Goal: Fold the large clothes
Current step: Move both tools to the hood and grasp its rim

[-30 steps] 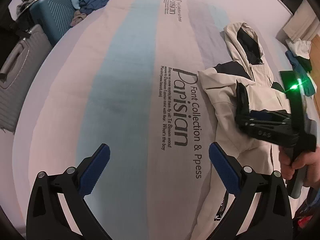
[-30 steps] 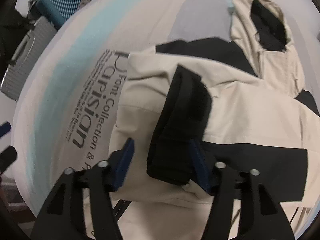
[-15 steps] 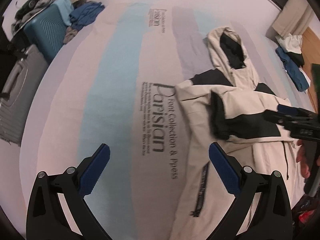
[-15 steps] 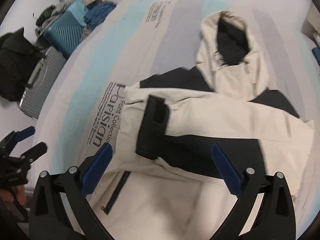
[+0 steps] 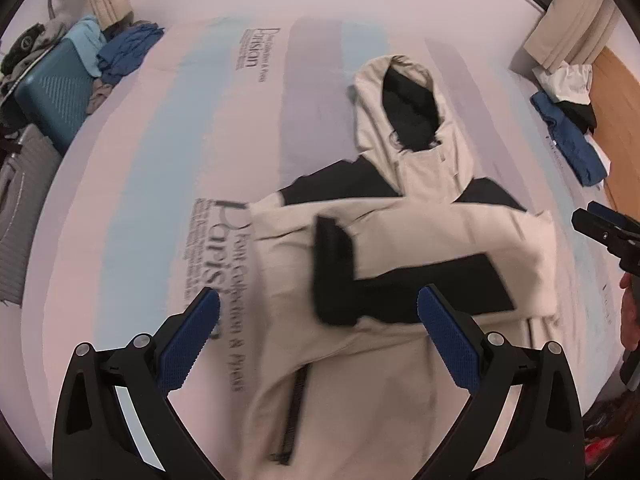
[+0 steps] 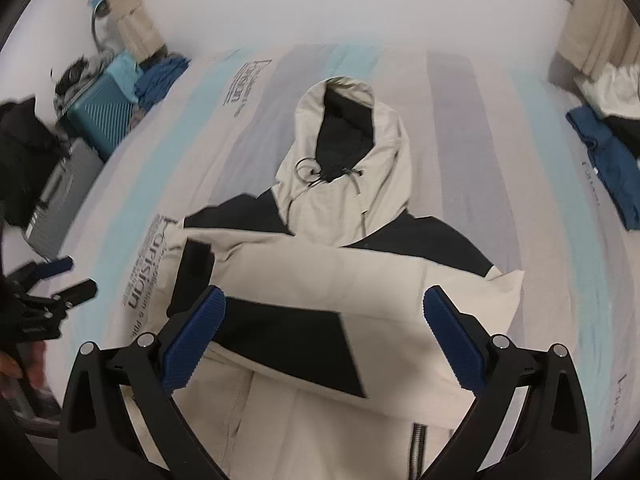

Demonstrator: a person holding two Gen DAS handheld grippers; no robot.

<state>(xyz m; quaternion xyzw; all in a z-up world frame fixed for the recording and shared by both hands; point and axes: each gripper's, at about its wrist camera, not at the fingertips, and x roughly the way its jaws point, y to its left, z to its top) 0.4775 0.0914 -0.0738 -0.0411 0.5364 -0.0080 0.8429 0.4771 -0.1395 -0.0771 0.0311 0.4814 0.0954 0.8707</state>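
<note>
- We are looking down at a bed covered by a pastel striped sheet [image 6: 472,128] printed with dark lettering; it is filling most of both views.
- The cream and black hooded jacket [image 6: 344,276] is lying flat in the middle of the bed, hood pointing away from us, with one sleeve folded across its chest so the black cuff [image 6: 194,276] is resting near the opposite shoulder.
- We are holding the left gripper [image 5: 318,328] above the jacket with its jaws spread wide and nothing between them.
- The right gripper [image 6: 324,328] is hovering over the chest; its jaws have just been opening and are now released, clear of the cloth.
- Beside the bed a teal ribbed hard-shell suitcase [image 5: 52,92] is carrying a heap of blue clothes [image 5: 128,50], and a grey suitcase [image 6: 60,204] is standing next to it.
- A folded blue garment [image 6: 604,160] is lying at the bed's far right edge.
- The right wrist view alone is showing the hood's drawcord [image 6: 320,174]; the left wrist view alone is showing an orange wooden panel [image 5: 616,92].
</note>
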